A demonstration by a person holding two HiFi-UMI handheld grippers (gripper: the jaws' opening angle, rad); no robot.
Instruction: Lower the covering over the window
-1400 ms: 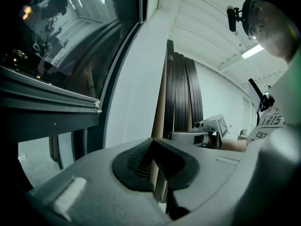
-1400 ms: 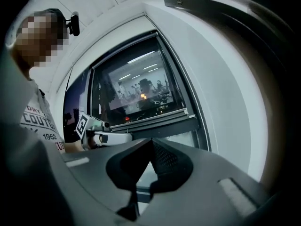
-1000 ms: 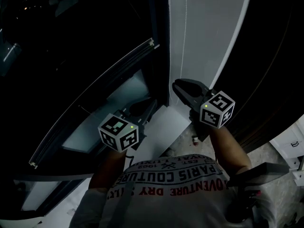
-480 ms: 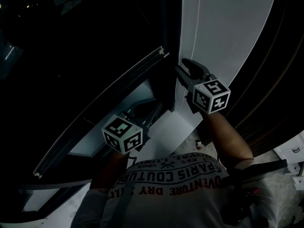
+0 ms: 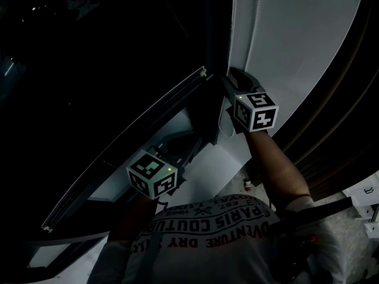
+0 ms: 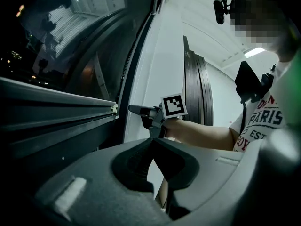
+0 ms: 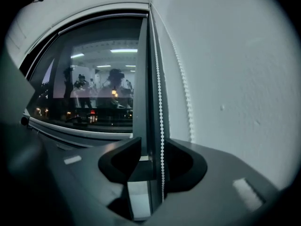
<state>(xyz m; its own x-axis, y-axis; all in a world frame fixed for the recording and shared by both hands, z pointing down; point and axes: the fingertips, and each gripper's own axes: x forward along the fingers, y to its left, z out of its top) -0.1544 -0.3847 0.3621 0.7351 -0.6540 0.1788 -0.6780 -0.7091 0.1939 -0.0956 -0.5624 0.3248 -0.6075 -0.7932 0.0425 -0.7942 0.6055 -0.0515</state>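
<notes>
The beaded cord [image 7: 162,126] — fine, white, ball-linked — was seen hanging along the dark window frame [image 7: 141,79], beside the rough white wall [image 7: 225,79]; it was passed, ungripped, between the right gripper's [image 7: 153,159] widely parted fingers; the left gripper's [image 6: 153,144] fingers were pressed together, empty.

The right hand-held gripper [image 7: 151,152] has risen to the bead chain [image 7: 159,102], its jaws now spread around it.

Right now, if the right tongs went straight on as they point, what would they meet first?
Probably the bead chain, which hangs between the open right tongs, untouched by either jaw. Past it stands the dark window frame; how far off is unclear.
</notes>
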